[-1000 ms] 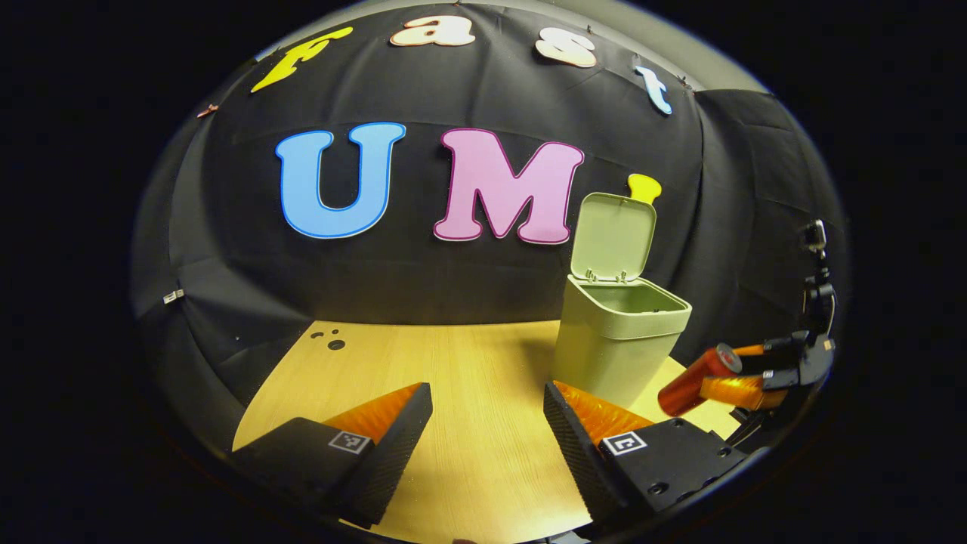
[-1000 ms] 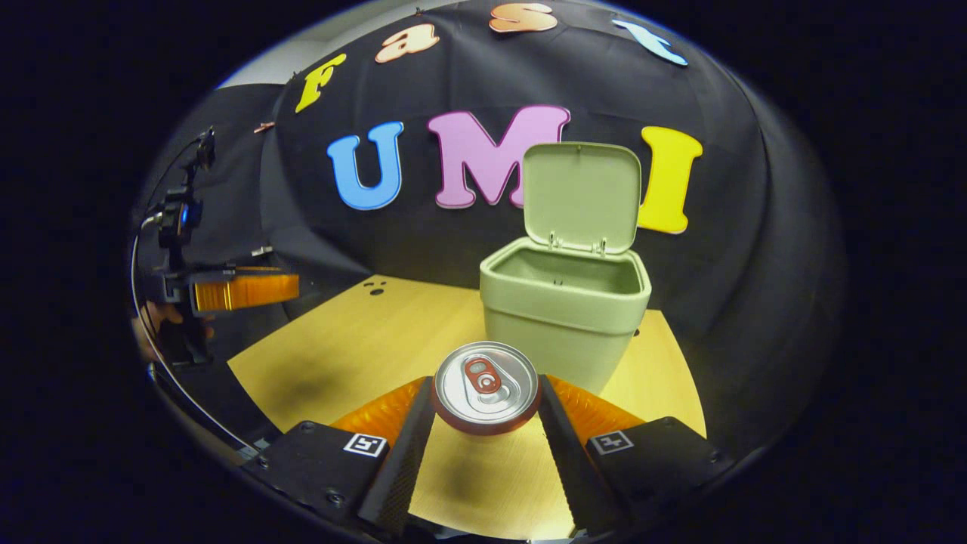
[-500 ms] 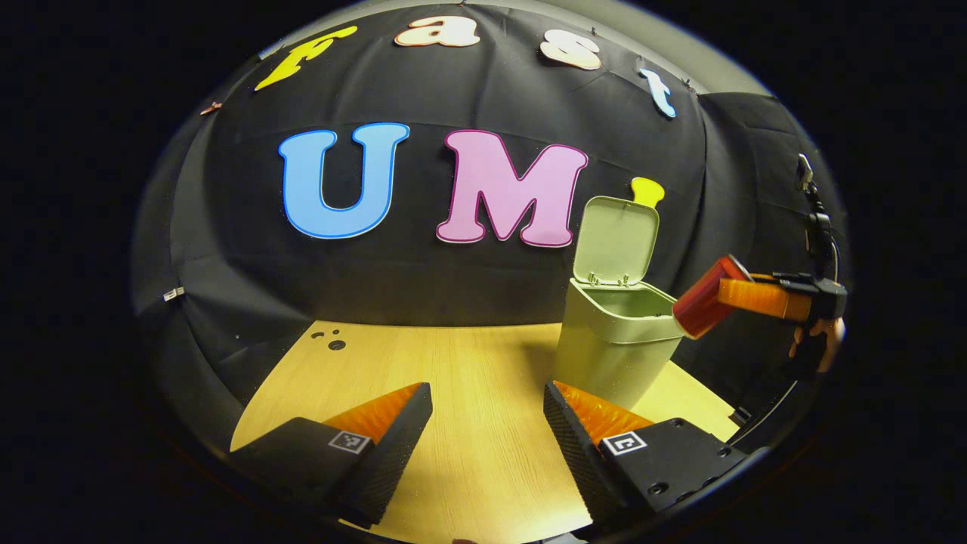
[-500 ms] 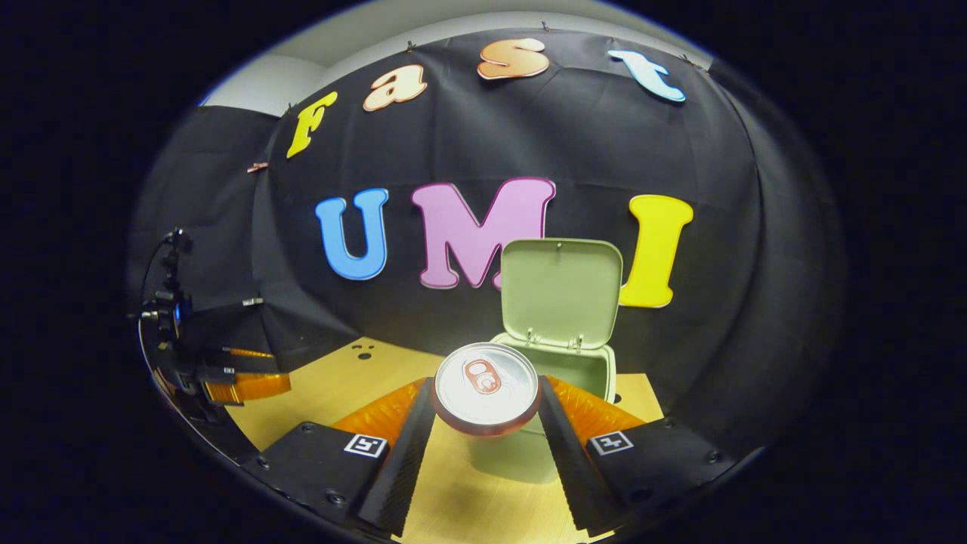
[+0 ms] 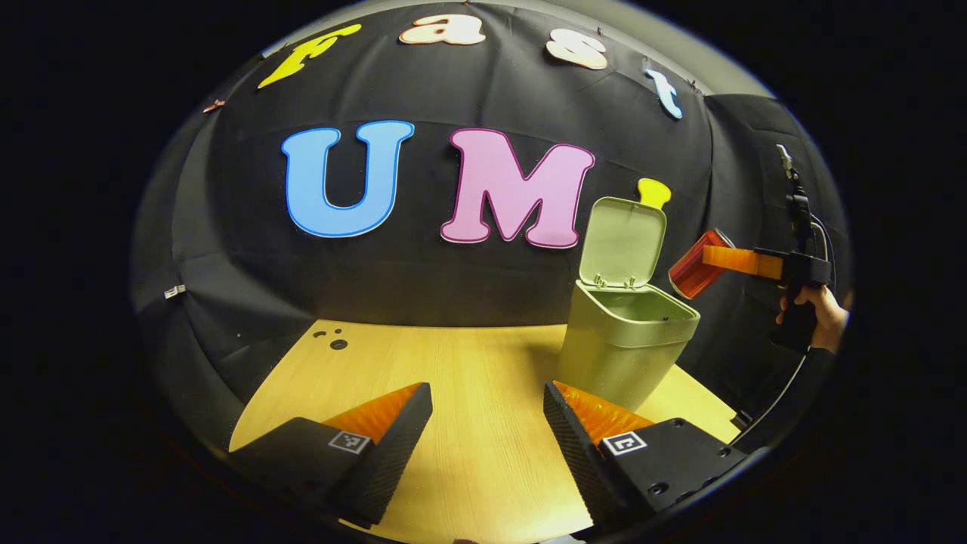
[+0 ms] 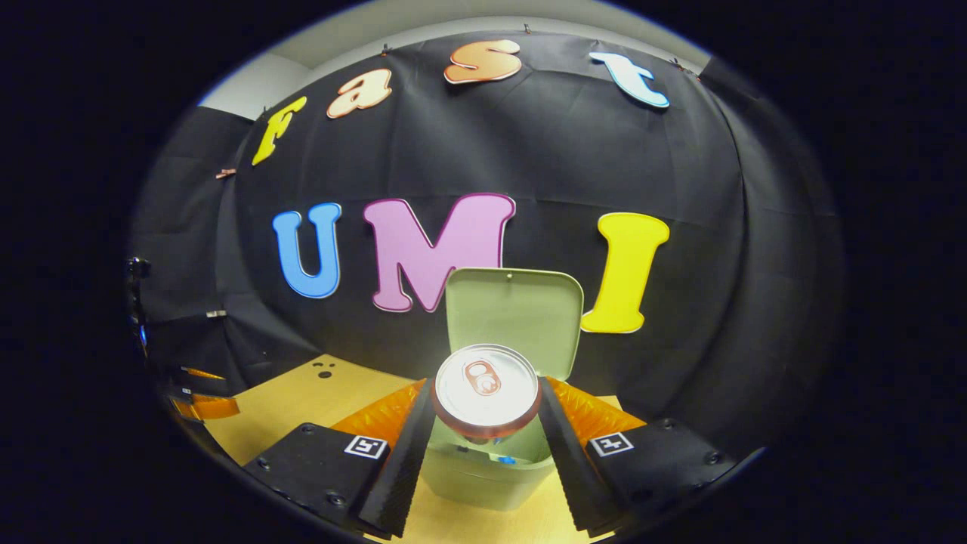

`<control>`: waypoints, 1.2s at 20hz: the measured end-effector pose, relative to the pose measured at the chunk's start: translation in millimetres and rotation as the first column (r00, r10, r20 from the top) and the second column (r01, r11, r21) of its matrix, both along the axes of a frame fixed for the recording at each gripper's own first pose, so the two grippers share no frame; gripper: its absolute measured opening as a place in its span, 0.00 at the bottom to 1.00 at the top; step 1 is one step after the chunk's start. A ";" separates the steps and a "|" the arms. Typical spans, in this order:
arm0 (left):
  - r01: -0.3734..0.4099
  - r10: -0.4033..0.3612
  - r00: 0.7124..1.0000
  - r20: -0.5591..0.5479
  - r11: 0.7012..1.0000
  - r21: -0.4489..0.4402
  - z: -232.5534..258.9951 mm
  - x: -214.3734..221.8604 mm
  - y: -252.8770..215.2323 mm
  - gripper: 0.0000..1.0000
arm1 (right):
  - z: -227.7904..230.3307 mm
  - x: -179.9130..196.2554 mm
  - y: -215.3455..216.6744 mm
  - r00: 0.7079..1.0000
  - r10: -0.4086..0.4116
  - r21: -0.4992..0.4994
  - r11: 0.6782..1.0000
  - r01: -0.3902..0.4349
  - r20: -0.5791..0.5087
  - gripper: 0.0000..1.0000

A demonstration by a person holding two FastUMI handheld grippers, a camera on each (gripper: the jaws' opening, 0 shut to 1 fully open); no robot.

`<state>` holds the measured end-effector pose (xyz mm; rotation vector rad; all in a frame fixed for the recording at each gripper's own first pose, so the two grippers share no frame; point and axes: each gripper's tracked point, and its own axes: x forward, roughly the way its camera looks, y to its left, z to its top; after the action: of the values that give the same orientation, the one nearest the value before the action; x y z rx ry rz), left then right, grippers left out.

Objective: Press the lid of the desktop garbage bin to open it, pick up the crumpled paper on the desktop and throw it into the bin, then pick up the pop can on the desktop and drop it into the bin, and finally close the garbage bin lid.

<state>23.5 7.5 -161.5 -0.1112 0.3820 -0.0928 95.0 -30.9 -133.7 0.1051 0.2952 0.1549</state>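
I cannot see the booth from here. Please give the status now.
Right gripper shut on pop can, above open bin. Left gripper open, empty, over table. Lid up. Nothing in the way.

— What sort of place am I working in?
— A recording booth: draped black cloth wall (image 5: 423, 287) pinned up behind a pale wooden tabletop (image 5: 468, 378), with a strip of plain white room wall (image 6: 249, 87) above the cloth.
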 end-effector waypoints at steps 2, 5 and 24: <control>-0.002 0.002 1.000 0.000 1.000 0.000 -0.1 1.0 1.4 0.96 | -9.1 6.1 -2.6 0.999 -0.011 -0.006 1.000 0.011 -0.031 0.82; -0.004 0.004 1.000 -0.002 1.000 -0.001 -1.4 2.5 2.4 0.96 | -29.5 11.0 -8.2 0.995 -0.026 -0.035 0.999 0.023 -0.095 0.82; -0.009 0.009 1.000 -0.020 1.000 -0.019 -6.6 -6.9 0.5 0.96 | -108.5 21.0 -16.4 0.935 -0.087 -0.140 0.989 0.041 -0.343 0.83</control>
<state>16.6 8.1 -168.2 -0.1331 0.4007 -0.0865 116.0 -47.2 -242.2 0.0114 0.6556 0.0499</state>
